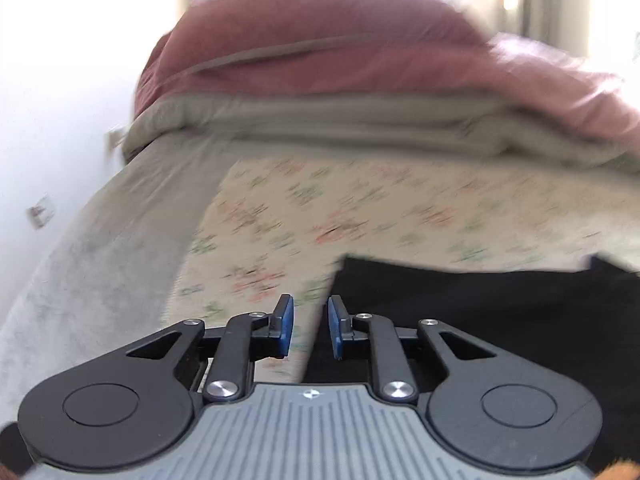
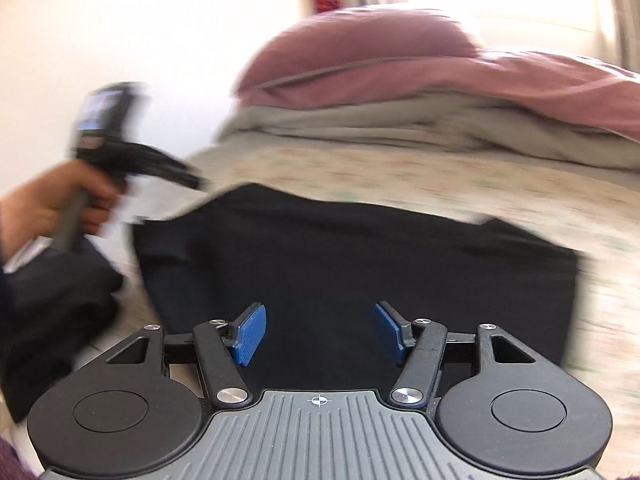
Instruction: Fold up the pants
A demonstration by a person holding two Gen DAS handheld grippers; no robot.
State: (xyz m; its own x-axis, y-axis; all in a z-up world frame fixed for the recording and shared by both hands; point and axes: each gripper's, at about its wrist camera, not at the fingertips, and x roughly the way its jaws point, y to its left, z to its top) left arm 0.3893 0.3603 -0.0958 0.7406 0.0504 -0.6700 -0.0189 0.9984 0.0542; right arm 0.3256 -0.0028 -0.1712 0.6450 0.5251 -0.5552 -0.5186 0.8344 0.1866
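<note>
The black pants (image 2: 340, 264) lie folded in a flat rectangle on a floral sheet (image 2: 520, 196) on a bed. My right gripper (image 2: 318, 334) is open and empty, hovering over the near part of the pants. My left gripper (image 1: 310, 326) has its blue pads a small gap apart with nothing between them, above the left edge of the pants (image 1: 480, 312). The left gripper also shows in the right wrist view (image 2: 192, 179), blurred, held by a hand at the pants' left side.
A pink pillow (image 1: 320, 40) and a folded grey blanket (image 1: 360, 124) lie at the far end of the bed. A grey cover (image 1: 100, 248) runs along the left, next to a white wall (image 1: 48, 100). Another dark garment (image 2: 52, 300) lies at the left.
</note>
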